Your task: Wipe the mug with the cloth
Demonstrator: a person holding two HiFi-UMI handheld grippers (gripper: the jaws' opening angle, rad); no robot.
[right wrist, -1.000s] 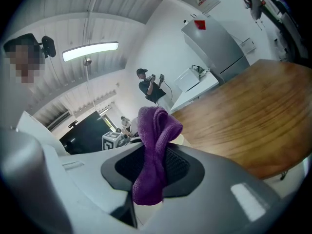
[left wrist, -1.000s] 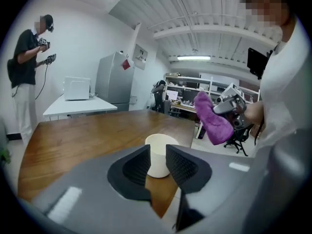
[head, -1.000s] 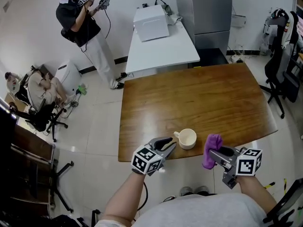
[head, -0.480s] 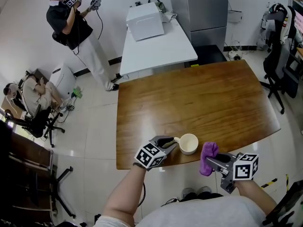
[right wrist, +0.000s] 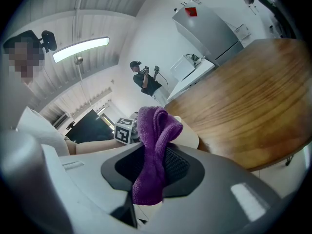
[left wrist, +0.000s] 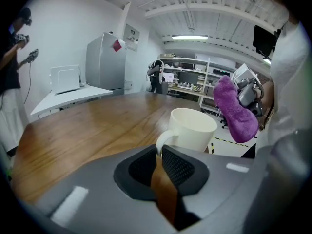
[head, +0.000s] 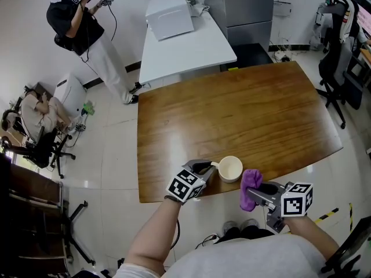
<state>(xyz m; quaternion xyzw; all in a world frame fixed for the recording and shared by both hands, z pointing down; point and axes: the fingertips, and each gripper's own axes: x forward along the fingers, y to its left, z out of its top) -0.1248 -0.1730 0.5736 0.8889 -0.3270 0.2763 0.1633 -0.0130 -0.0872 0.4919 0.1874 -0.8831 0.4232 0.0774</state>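
Note:
A cream mug (head: 231, 168) stands near the front edge of the brown wooden table (head: 243, 114). My left gripper (head: 210, 168) is shut on the mug's handle (left wrist: 163, 141), with the mug (left wrist: 193, 128) upright just past its jaws. A purple cloth (head: 250, 187) is pinched in my right gripper (head: 253, 193), which hovers off the table's front edge just right of the mug. In the right gripper view the cloth (right wrist: 154, 145) stands up from the shut jaws, and the mug (right wrist: 191, 135) shows behind it.
A white table (head: 188, 48) with a white box (head: 170, 15) abuts the far side. A person (head: 81, 30) stands at the far left. Office chairs (head: 339, 51) sit to the right, and clutter (head: 40, 126) to the left.
Both grippers have kept their holds. The right gripper with the cloth has drifted slightly left, closer to the mug. The head view has shifted a little.

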